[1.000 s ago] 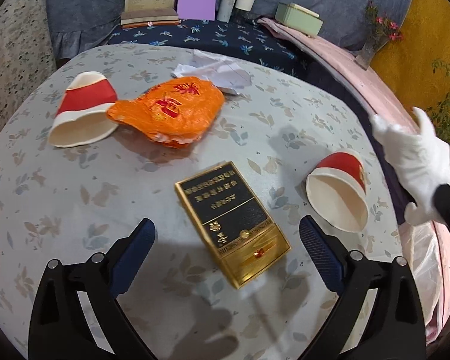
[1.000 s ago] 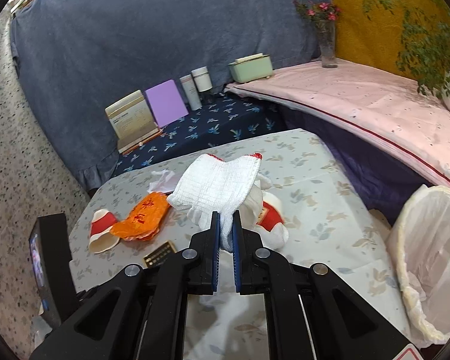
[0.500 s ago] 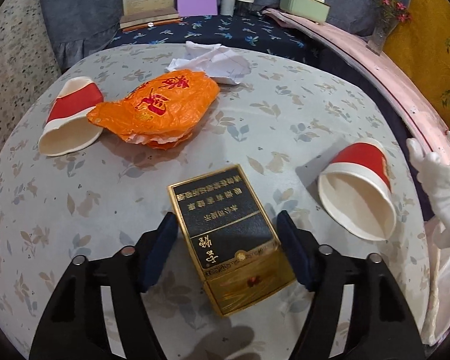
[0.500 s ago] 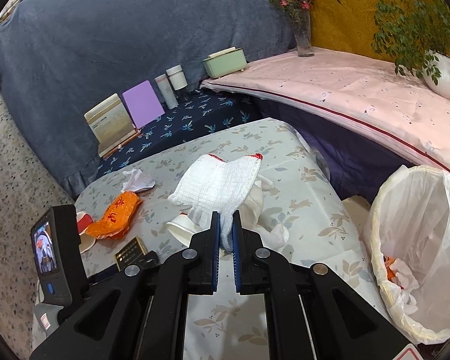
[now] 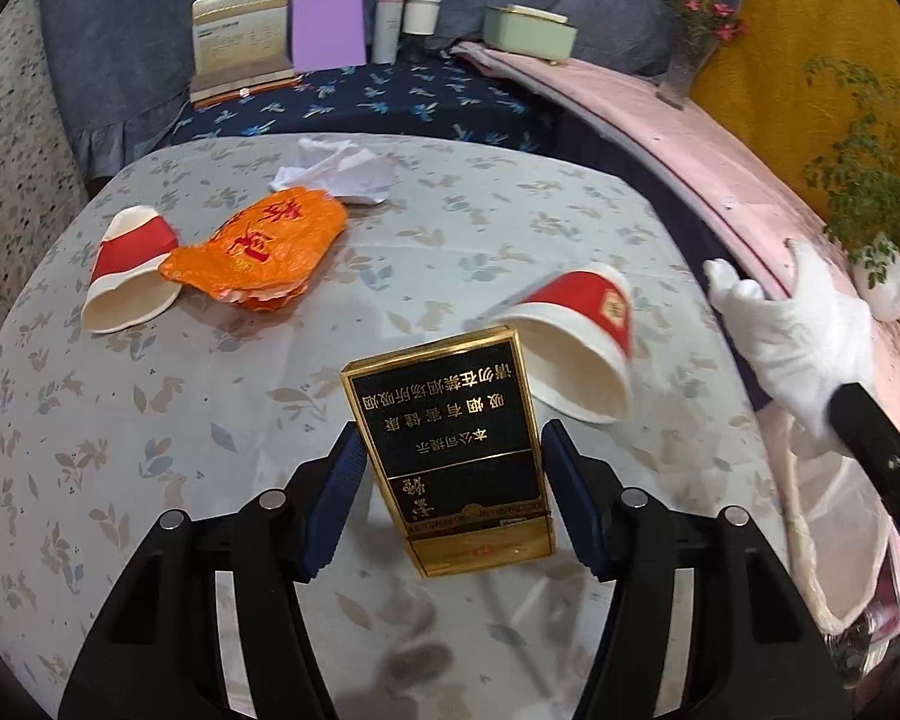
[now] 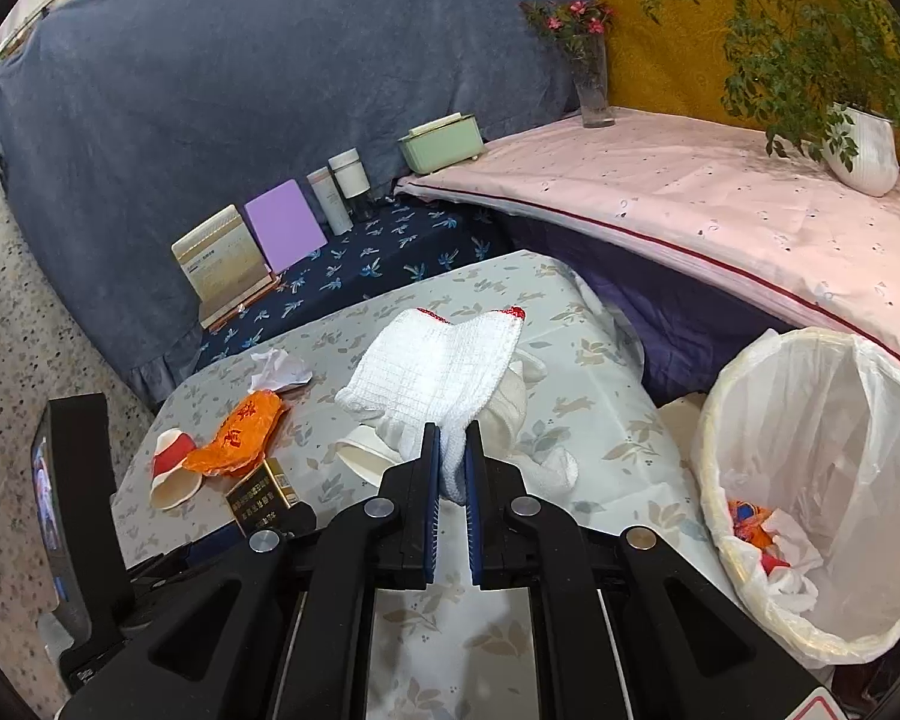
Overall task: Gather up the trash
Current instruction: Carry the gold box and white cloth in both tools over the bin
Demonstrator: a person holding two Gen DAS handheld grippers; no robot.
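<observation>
My left gripper [image 5: 450, 480] is shut on a black and gold cigarette box [image 5: 450, 450] and holds it tilted up off the table; the box also shows in the right wrist view [image 6: 261, 495]. My right gripper [image 6: 450, 474] is shut on a white knit glove [image 6: 432, 372], which also shows in the left wrist view [image 5: 792, 336], beside the bin. On the floral table [image 5: 180, 420] lie a red and white paper cup [image 5: 576, 354] on its side, a second cup [image 5: 129, 279], an orange wrapper [image 5: 264, 246] and crumpled white paper [image 5: 342, 171].
A bin lined with a white bag [image 6: 822, 480] stands right of the table and holds some trash. Behind the table a dark blue bench [image 5: 360, 102] carries boxes, a purple card and jars. A pink-covered ledge [image 6: 690, 204] with a vase and a potted plant runs along the right.
My left gripper closed on the cigarette box and lifted it, tilting it upright. My right gripper carried the glove to the right, closer to the bin.
</observation>
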